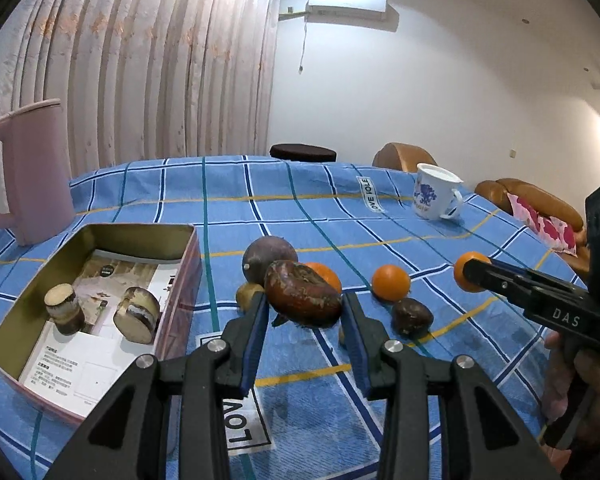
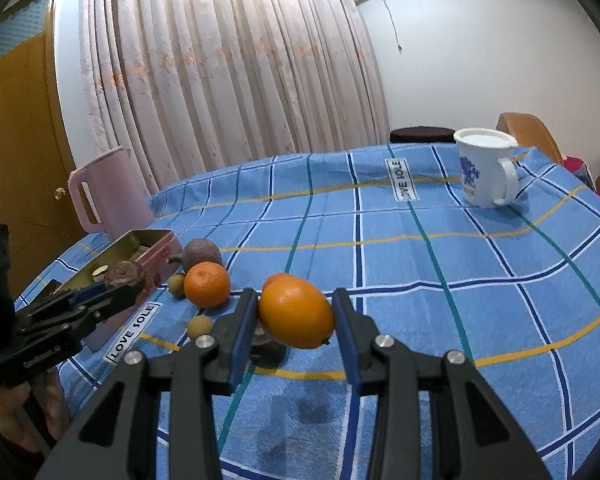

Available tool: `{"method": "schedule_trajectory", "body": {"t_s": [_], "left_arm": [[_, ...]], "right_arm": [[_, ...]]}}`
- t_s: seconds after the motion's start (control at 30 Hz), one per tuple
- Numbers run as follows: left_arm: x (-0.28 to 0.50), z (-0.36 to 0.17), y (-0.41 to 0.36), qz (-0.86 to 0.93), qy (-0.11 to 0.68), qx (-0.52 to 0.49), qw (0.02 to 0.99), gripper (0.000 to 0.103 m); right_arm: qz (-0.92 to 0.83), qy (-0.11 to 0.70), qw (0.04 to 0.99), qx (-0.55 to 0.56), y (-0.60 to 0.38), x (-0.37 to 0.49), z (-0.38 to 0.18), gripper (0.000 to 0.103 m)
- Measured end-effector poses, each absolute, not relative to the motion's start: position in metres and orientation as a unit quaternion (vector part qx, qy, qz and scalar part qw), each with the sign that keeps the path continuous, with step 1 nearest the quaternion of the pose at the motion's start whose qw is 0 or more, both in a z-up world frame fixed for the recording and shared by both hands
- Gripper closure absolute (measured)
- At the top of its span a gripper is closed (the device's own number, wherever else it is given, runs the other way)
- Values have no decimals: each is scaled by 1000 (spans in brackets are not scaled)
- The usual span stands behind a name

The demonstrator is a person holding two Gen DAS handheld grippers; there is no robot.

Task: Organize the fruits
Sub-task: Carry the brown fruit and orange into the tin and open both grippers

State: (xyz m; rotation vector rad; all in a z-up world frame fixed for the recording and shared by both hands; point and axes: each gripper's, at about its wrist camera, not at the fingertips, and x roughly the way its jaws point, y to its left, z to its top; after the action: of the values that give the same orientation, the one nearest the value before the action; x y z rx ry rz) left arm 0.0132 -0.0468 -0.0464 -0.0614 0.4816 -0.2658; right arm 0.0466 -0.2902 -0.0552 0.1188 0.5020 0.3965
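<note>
left gripper [image 1: 305, 312]: jaws narrow, closed on a reddish-brown, blotchy fruit [image 1: 302, 294], pads on both its sides; the fruit is clear of the cloth, with its shadow below it. the right wrist view shows the same fruit at the tip of that gripper, just in front of the tin's near corner.

right gripper [image 2: 296, 314]: jaws narrow, clamped on an orange [image 2: 296, 313], held off the table. in the left wrist view only part of this orange shows past the fingertips, at the right of the fruit group.

tin box [image 1: 180, 276]: open, pink outside, gold inside, on the left of the table, lined with printed paper. two short brown-and-cream cylinders [image 1: 65, 309] stand in it, near each other.

loose fruit on the blue checked tablecloth [image 1: 380, 208], between the tin and the right gripper: a large dull purple round fruit [image 1: 269, 259] farthest back; an orange behind the held brown fruit, mostly hidden; a second orange [image 1: 391, 282] to the right; a small dark wrinkled fruit [image 1: 412, 317] just in front of it; a small yellow-green fruit [image 1: 249, 293] beside the left finger.

pink jug [image 1: 28, 176]: far left, behind the tin. white mug with blue print [image 1: 436, 197]: far right, well apart from the fruit.

a hand [image 1: 564, 376] grips the right tool's handle.
</note>
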Motion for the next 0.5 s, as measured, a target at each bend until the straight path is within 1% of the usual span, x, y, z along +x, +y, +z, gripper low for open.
{"method": "schedule_trajectory", "body": {"t_s": [0.5], "left_arm": [[3,-43,-47,-127,204,-28,970,64]], "right_arm": [[200,211,955,53,-292,36,-51,62]]}}
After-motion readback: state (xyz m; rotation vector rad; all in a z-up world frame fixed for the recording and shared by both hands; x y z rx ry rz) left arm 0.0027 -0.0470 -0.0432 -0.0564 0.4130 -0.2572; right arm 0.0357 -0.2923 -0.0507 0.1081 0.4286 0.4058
